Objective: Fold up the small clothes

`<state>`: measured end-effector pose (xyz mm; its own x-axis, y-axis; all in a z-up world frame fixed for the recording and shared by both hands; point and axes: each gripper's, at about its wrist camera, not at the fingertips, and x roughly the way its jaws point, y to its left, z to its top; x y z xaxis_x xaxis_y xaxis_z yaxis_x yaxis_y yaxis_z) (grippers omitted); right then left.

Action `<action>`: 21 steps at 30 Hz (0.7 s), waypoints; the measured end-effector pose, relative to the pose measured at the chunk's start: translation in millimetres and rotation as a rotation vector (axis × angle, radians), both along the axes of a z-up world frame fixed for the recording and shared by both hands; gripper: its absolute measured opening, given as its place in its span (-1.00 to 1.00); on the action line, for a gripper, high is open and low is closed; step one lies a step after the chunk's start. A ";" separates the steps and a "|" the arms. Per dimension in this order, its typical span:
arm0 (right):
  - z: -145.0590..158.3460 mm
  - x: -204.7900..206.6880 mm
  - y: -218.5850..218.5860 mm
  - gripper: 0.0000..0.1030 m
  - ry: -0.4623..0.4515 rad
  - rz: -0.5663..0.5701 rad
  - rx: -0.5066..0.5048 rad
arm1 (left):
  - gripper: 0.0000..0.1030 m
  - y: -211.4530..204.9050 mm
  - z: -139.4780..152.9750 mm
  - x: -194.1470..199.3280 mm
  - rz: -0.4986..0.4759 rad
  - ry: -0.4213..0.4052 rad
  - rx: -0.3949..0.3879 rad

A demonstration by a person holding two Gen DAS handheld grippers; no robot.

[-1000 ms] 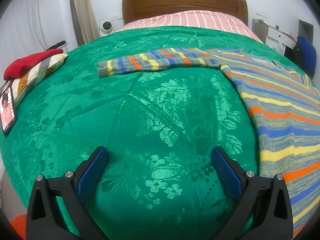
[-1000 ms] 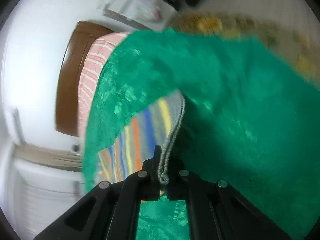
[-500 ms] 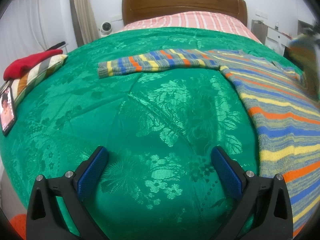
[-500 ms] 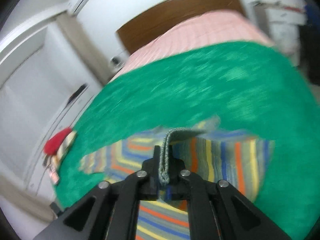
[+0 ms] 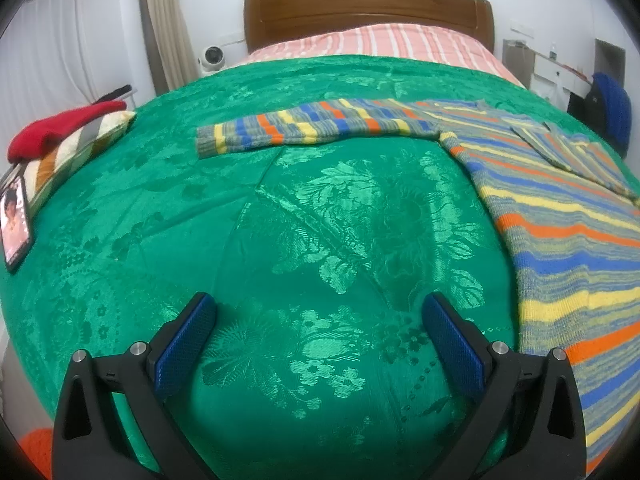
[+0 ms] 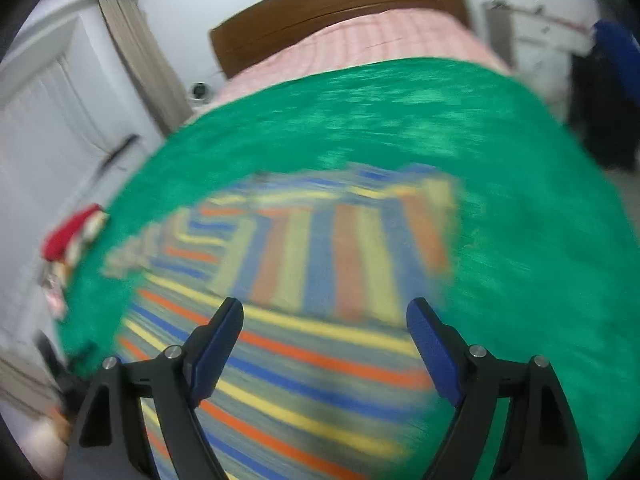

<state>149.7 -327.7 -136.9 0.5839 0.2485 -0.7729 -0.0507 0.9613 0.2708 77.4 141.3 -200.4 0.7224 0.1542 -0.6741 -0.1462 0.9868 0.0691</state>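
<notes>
Your right claw (image 6: 324,320) had let go of the knitted edge it pinched half a second earlier. From the left wrist, your left claw (image 5: 318,316) hung spread wide over the green brocade bedspread (image 5: 320,240), empty, the multicolour striped knit sweater (image 5: 560,220) lying flat to its right, one sleeve stretched left. From the right wrist, blurred, that claw gaped above the sweater (image 6: 320,340).

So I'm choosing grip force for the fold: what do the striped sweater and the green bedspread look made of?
The striped sweater looks like a soft, matte yarn knit: fine ribbing shows at its edge and along the sleeve, and the stripes look fuzzy. The green bedspread looks like a woven jacquard or satin-like fabric: its raised floral pattern catches the light with a sheen. Fibre content can't be told from the pictures.
</notes>
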 end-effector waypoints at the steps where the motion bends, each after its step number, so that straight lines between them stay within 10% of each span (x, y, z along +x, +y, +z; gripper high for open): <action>1: -4.0 -12.1 -14.5 0.62 0.001 -0.014 -0.032 | 0.99 -0.6 0.0 -0.3 0.001 -0.001 0.002; 11: -51.1 -87.6 -104.4 0.63 0.009 -0.246 -0.053 | 0.99 -3.0 -0.4 -2.5 0.005 -0.015 0.014; 21: -74.0 -89.8 -102.4 0.87 -0.057 -0.217 -0.009 | 0.99 -5.1 -0.8 -3.3 0.007 -0.020 0.019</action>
<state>59.9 -430.1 -210.8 0.6655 0.1059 -0.7388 0.1422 0.9537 0.2648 74.1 136.2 -201.2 0.7347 0.1719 -0.6562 -0.1547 0.9843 0.0846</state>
